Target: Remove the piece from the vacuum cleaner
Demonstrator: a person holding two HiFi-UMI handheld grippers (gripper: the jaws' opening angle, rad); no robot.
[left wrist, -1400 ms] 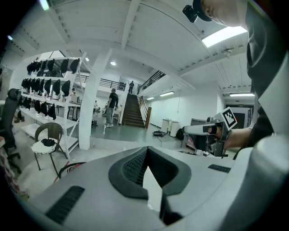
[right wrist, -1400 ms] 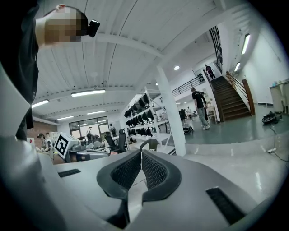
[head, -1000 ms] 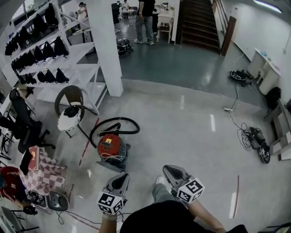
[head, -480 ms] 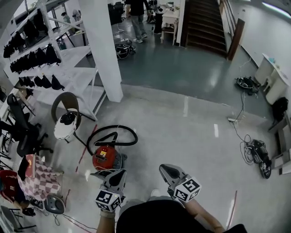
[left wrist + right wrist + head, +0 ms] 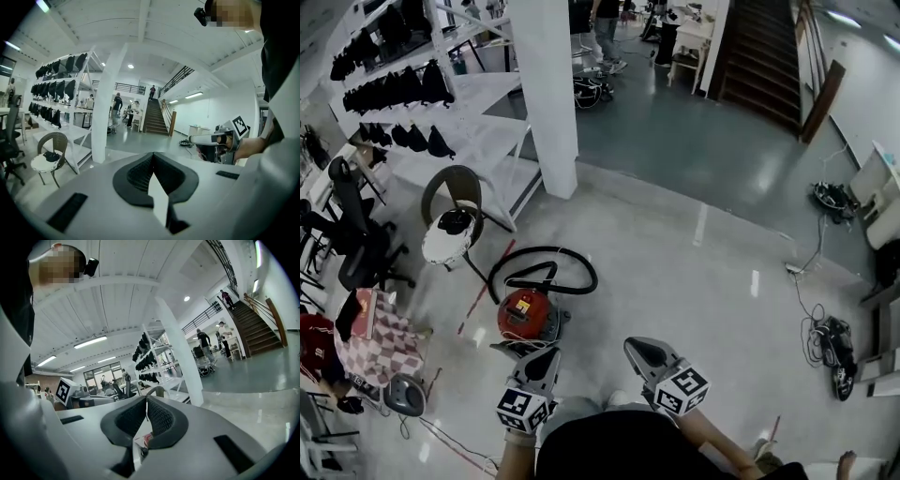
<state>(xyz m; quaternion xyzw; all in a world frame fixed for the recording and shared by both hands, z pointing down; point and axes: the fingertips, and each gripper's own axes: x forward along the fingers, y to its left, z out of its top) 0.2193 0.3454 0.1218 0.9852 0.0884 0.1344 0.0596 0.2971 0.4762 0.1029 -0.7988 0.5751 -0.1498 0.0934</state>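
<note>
Both pairs of tongs are held out low in front of the person, side by side and a little apart. The left tongs [image 5: 549, 354] are closed tip to tip with nothing between them. The right tongs [image 5: 630, 344] are closed just the same, and empty.

The red vacuum cleaner [image 5: 525, 314] sits on the floor just ahead of the left tongs' tips and slightly to their left (no contact that I can see), and ahead-left of the right tongs. Its black hose [image 5: 567, 258] loops on the floor beyond the body, on the side away from the tongs.

Further out past the vacuum, left of the left tongs, stands a chair [image 5: 450, 230] with a white seat. Beyond it are a white pillar [image 5: 548, 94] and shelves [image 5: 459, 103] of dark things. A checked cloth [image 5: 382, 345] lies well left of the left tongs. Cables [image 5: 830, 342] lie well right of the right tongs. People [image 5: 607, 23] stand far ahead, near the stairs [image 5: 759, 56].
</note>
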